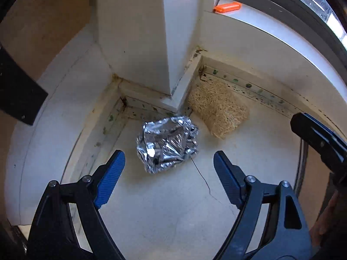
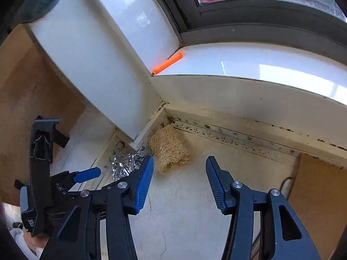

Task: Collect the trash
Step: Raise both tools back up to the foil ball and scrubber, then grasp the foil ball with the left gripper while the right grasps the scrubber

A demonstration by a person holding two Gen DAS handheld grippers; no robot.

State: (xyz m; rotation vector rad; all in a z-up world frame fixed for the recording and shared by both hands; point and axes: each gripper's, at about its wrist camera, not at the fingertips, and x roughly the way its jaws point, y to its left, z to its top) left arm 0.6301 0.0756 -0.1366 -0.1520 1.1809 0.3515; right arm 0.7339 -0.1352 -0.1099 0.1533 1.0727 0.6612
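Observation:
A crumpled ball of silver foil [image 1: 167, 144] lies on the pale floor by the foot of a white wall corner. My left gripper [image 1: 169, 160] is open, just short of the foil, its jaws wider than the foil. A tan fibrous pad [image 1: 219, 110] lies to the right of the foil against the skirting. In the right wrist view the pad [image 2: 170, 151] is ahead of my open, empty right gripper [image 2: 180, 166], and the foil [image 2: 125, 165] is partly hidden behind its left finger. The left gripper [image 2: 86, 174] shows at the lower left.
An orange clip [image 1: 227, 7] lies on the white window sill [image 1: 271, 28] above; it also shows in the right wrist view [image 2: 168, 62]. The stained skirting [image 2: 238, 138] runs along the wall. A brown board [image 2: 321, 195] stands at the right. The floor [image 1: 173, 205] is cracked.

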